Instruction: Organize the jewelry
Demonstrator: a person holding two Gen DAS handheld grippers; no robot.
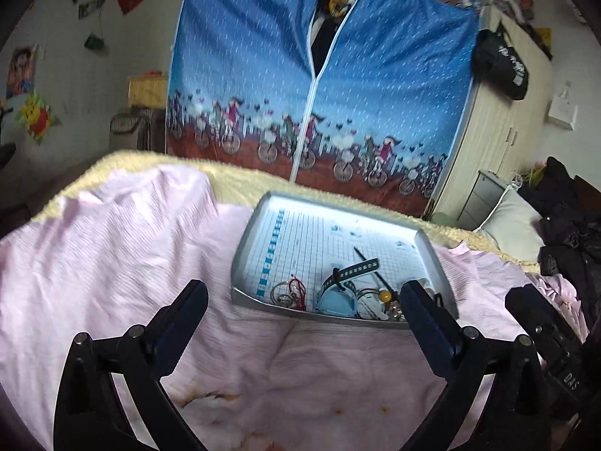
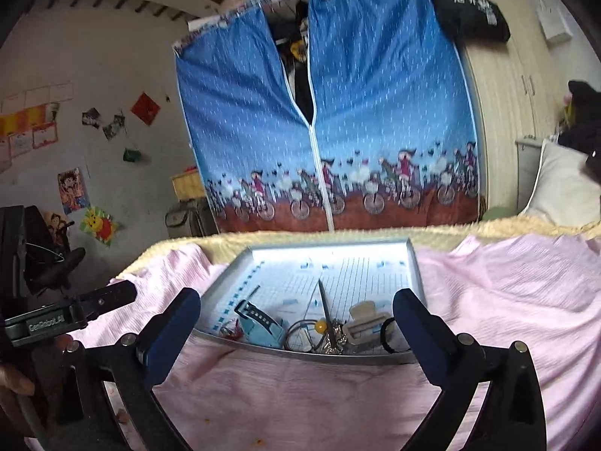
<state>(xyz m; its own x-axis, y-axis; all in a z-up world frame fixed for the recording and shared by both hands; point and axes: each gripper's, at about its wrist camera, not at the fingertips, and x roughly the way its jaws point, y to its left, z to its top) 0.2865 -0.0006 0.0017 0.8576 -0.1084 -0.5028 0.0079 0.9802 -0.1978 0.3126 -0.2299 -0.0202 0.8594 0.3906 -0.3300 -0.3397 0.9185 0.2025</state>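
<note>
The left gripper (image 1: 304, 304) has its fingers spread wide with nothing held; likewise the right gripper (image 2: 296, 312). The jewelry (image 2: 330, 332) lies heaped at the near edge of a grey tray (image 2: 415, 263) on the bed's pink sheet (image 2: 507, 300), just ahead of and between the right fingers (image 2: 417, 323).

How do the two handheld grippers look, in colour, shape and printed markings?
Both grippers have black curved frames with silver round bolts and dark blue rectangular finger pads. The left gripper shows this in its own view; its black body in the right view bears white lettering, partly blurred. The right gripper looks alike.
</note>
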